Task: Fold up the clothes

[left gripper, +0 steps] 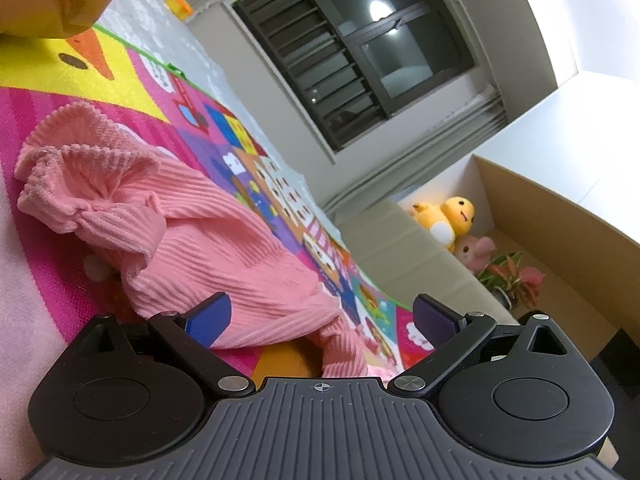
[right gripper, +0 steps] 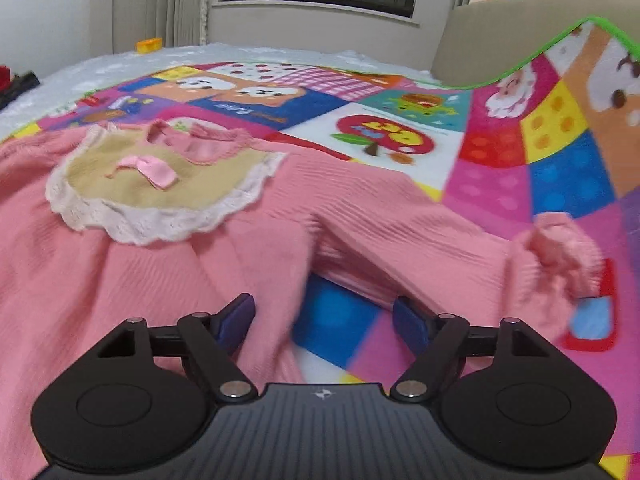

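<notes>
A pink ribbed child's garment (right gripper: 120,280) lies spread on a colourful play mat (right gripper: 400,144). It has a beige collar with white lace (right gripper: 152,196) and a small pink bow (right gripper: 156,172). One sleeve (right gripper: 460,252) stretches right, ending in a frilled cuff (right gripper: 560,256). My right gripper (right gripper: 324,322) is open, low over the spot where that sleeve meets the body. In the left wrist view the other sleeve (left gripper: 224,256) runs up to a ruffled cuff (left gripper: 80,168). My left gripper (left gripper: 324,320) is open, with the sleeve's lower part between its fingers, not pinched.
The play mat (left gripper: 168,80) lies on a white textured cover (right gripper: 240,54). A beige padded edge (left gripper: 400,248) borders it, with plush toys (left gripper: 452,216) and a plant (left gripper: 516,276) behind. A window (left gripper: 360,48) faces the bed. A small yellow object (right gripper: 149,45) sits at the far edge.
</notes>
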The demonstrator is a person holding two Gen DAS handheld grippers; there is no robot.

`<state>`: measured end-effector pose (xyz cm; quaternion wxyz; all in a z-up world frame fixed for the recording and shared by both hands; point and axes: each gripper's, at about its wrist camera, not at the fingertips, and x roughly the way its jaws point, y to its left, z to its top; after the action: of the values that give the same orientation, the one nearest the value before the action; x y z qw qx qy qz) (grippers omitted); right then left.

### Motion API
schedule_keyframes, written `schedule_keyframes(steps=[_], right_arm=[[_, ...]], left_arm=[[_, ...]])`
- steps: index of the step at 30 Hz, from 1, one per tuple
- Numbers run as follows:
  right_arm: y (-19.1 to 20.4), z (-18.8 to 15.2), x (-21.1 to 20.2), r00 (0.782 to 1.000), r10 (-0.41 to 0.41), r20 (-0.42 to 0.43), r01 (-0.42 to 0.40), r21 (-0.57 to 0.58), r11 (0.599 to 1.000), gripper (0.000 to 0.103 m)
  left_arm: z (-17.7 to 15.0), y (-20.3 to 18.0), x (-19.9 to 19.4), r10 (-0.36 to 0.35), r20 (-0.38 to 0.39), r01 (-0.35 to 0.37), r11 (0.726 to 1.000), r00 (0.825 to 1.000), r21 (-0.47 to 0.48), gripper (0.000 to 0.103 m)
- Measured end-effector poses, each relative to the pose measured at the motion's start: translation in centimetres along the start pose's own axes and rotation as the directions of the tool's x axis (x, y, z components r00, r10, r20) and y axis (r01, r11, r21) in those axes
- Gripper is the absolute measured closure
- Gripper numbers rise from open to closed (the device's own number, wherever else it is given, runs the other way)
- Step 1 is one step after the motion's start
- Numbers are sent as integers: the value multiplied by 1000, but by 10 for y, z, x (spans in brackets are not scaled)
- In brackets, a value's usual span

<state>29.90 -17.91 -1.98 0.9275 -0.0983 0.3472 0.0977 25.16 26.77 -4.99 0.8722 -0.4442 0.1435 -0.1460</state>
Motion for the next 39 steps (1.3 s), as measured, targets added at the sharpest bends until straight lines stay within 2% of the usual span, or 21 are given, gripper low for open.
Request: schedule_keyframes(steps=[4, 6, 7, 9, 11, 15, 16, 19, 20, 22, 23, 25, 27, 28, 30, 33, 35, 38, 39], right_arm=[[-14, 2, -21, 1000, 13, 23, -14, 15, 1000, 27], [-16, 13, -33, 997, 10, 81, -10, -2, 1000, 29], [-17, 19, -39, 994, 8, 113, -6, -13, 1000, 33], [-11, 35, -37, 990, 18, 141, -9, -61, 998, 61], [1, 53, -23, 991, 33, 132, -18, -117, 993, 67], [29, 75, 20, 993, 101, 69, -86, -188, 978, 67], [34, 77, 35, 995, 85, 49, -73, -212, 975, 67], [28, 73, 81, 995, -95, 28, 99, -270, 958, 63], [17, 72, 85, 991, -130, 36, 135, -235, 963, 56], [-7, 74, 84, 984, -176, 37, 179, -123, 976, 55], [-19, 73, 76, 984, -177, 34, 179, -61, 982, 55], [-40, 62, 42, 984, -155, 89, 153, 35, 988, 53], [-62, 45, 4, 975, -159, 154, 140, 127, 982, 36], [-73, 34, -13, 965, -195, 177, 166, 167, 972, 34], [-94, 11, -36, 943, -284, 175, 242, 229, 943, 33], [-124, -8, -39, 936, -335, 108, 287, 315, 905, 34], [-139, -14, -30, 939, -334, 82, 283, 371, 885, 34], [-144, -11, -1, 948, -310, 64, 261, 398, 879, 34], [-143, -9, 9, 952, -301, 61, 254, 396, 882, 44]], left_arm=[[0, 1, -1, -4, 3, 4, 1000, 1000, -5, 3], [0, 2, -1, -5, 3, 5, 1000, 1000, -5, 3], [0, 2, -1, -5, 4, 5, 1000, 1000, -5, 3], [0, 3, -2, -9, 6, 9, 1000, 1000, -7, 3], [0, 4, -2, -17, 10, 17, 1000, 1000, -14, 2], [0, 6, -3, -30, 13, 30, 999, 999, -23, 2], [0, 7, -3, -32, 14, 33, 999, 999, -24, 2], [1, 8, -3, -39, 17, 40, 999, 999, -28, 2], [1, 8, -3, -41, 17, 41, 999, 999, -29, 2], [1, 8, -3, -45, 18, 45, 998, 999, -31, 1], [1, 7, -2, -47, 19, 47, 998, 999, -32, 1], [1, 7, -2, -48, 20, 49, 998, 999, -33, 1], [1, 6, -2, -45, 19, 45, 999, 999, -30, 1], [1, 6, -2, -43, 18, 44, 999, 999, -28, 1], [1, 5, -2, -41, 18, 41, 999, 999, -27, 1], [-1, 1, -2, -19, 11, 20, 1000, 1000, -10, 1], [-3, -3, -2, 2, 5, -2, 1000, 1000, 7, 1], [-6, -9, -2, 35, -5, -35, 999, 999, 33, 1], [-7, -11, -2, 46, -7, -45, 998, 999, 42, 1]])
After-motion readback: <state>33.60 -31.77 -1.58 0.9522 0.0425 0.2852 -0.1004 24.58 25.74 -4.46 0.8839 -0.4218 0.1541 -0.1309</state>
